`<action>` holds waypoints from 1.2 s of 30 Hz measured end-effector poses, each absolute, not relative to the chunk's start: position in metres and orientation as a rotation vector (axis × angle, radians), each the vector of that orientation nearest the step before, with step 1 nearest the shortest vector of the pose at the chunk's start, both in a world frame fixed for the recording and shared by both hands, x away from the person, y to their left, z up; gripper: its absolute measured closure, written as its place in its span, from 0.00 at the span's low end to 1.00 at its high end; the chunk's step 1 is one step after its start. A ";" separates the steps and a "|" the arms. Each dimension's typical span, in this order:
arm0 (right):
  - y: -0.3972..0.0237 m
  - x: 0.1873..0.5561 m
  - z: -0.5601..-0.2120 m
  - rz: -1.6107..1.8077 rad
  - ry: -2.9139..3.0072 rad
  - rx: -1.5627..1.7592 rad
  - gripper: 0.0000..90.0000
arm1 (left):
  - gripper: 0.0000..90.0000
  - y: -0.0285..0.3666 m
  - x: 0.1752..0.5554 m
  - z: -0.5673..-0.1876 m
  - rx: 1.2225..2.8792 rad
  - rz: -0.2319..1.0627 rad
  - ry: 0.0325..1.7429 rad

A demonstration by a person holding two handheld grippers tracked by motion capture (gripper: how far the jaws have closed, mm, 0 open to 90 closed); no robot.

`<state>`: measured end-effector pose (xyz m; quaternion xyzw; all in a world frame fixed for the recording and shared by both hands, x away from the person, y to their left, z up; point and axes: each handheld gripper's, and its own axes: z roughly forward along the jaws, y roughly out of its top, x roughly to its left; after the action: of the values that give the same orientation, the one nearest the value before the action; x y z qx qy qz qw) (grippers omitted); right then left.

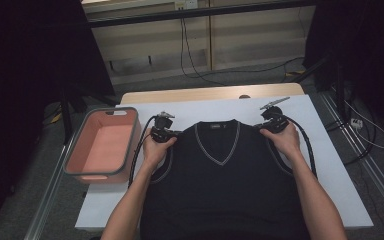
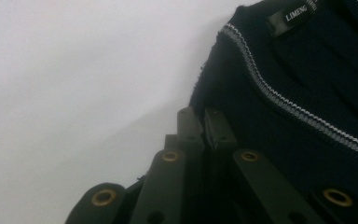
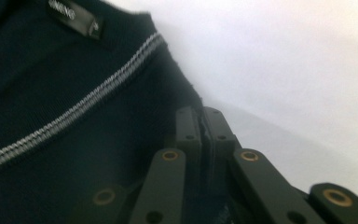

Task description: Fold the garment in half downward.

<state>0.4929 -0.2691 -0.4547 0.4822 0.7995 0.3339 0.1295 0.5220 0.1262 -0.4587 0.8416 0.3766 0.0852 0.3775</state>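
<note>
We start with the white-covered wooden table (image 1: 330, 165), which carries everything in reach. Spread flat across most of its near half lies the dark navy knitted V-neck vest with grey-striped trim (image 1: 220, 185), neck pointing away from us and hem toward the table's near edge; we judge it is laid out this way so both shoulders can be taken at once for lifting or folding. Hanging just off the table's left edge sits the salmon-pink rectangular plastic basket with a grey rim (image 1: 76, 146), likely waiting to receive the garment.

Next come our two tools, one at each shoulder of the vest. The left gripper (image 2: 204, 117) has its black jaws pressed together on the edge of the left shoulder, where the knit meets the white surface. The right gripper (image 3: 203, 116) mirrors it, jaws pinched tight on the right shoulder edge. We hold both low and level, so that the pull would stay even.

Smallest, the black woven brand label (image 2: 294, 14) sits inside the collar.
</note>
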 end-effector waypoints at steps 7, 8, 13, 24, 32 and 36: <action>-0.275 0.489 -0.441 1.106 2.271 1.385 0.96 | 0.97 0.135 0.523 -0.446 2.034 0.155 0.965; -0.275 0.488 -0.439 1.117 2.266 1.384 0.96 | 0.97 0.136 0.523 -0.444 2.036 0.155 0.955; -0.278 0.486 -0.424 1.160 2.232 1.346 0.97 | 0.97 0.137 0.520 -0.428 2.020 0.182 0.907; -0.286 0.484 -0.392 1.193 2.179 1.289 0.97 | 0.98 0.150 0.524 -0.397 1.958 0.204 0.851; -0.288 0.485 -0.365 1.260 2.129 1.253 0.97 | 0.98 0.156 0.524 -0.371 1.899 0.230 0.823; -0.288 0.487 -0.350 1.272 2.102 1.232 0.97 | 0.98 0.159 0.529 -0.360 1.863 0.231 0.825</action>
<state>0.4869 -0.2879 -0.3502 0.4396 0.7500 0.4540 0.1952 0.5290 0.1588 -0.3605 0.7766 0.3441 0.0963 0.5189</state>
